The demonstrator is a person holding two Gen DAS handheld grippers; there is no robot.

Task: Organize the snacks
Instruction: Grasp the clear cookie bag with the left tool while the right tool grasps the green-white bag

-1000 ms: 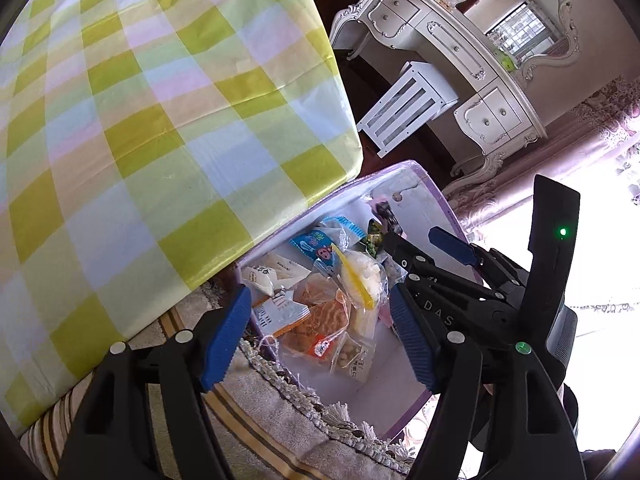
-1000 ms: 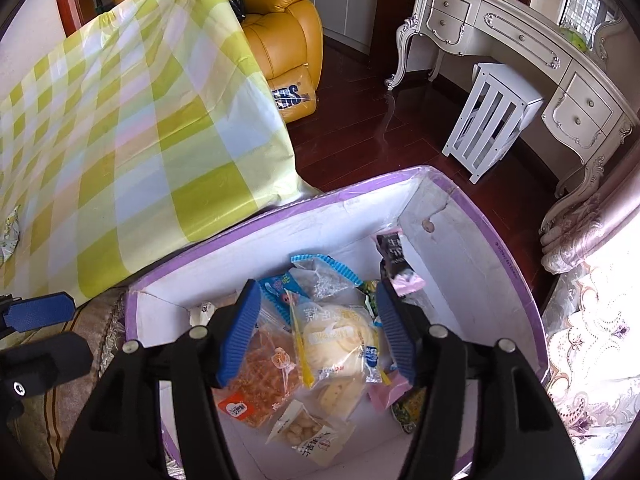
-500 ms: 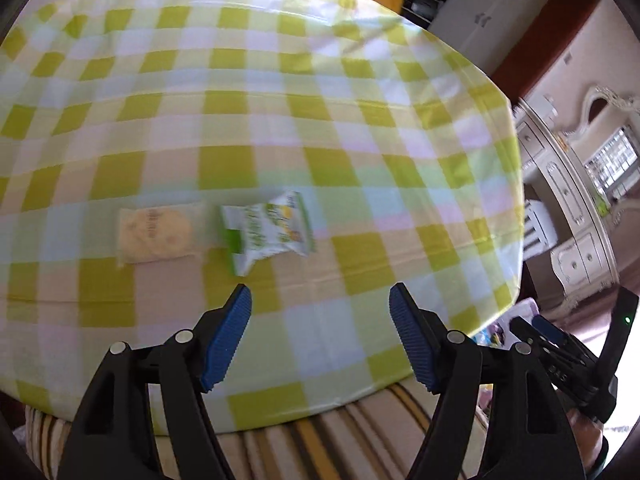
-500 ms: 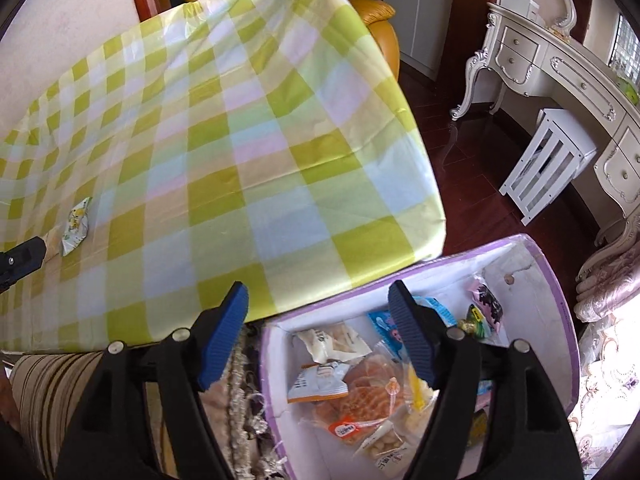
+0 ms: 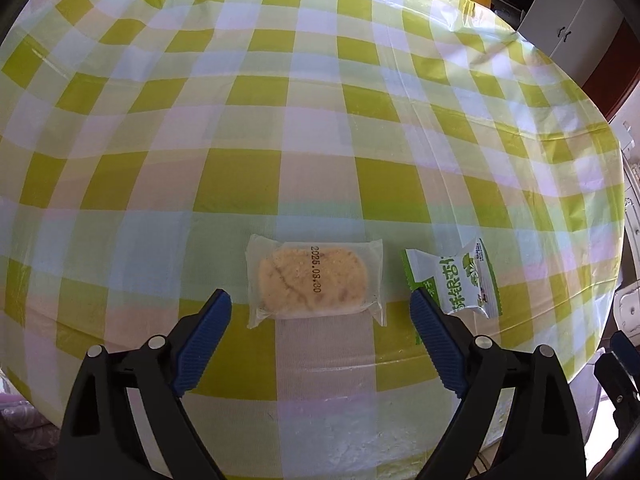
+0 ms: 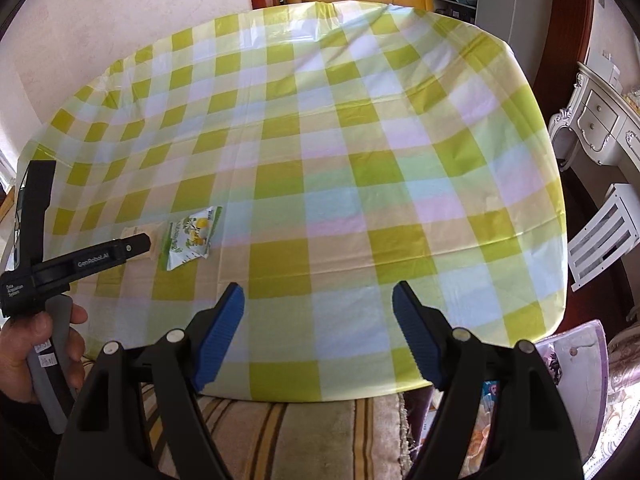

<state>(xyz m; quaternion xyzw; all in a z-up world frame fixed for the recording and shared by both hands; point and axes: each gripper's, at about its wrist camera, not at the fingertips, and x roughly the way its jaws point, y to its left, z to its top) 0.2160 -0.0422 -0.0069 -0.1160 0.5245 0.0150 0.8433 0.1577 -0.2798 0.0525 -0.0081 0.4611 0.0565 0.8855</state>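
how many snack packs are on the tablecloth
2: a clear-wrapped cake just ahead of the open left tongs, and a green-and-white packet beside it.

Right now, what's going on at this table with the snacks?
A person holds a gripper in each hand over a table with a checked cloth. The left gripper, opening and empty, faces a clear-wrapped cake; a green and white packet lies just right of it. The right gripper, also opening and empty, hangs above bare cloth. A purple-edged box of snacks sits below the table's edge.
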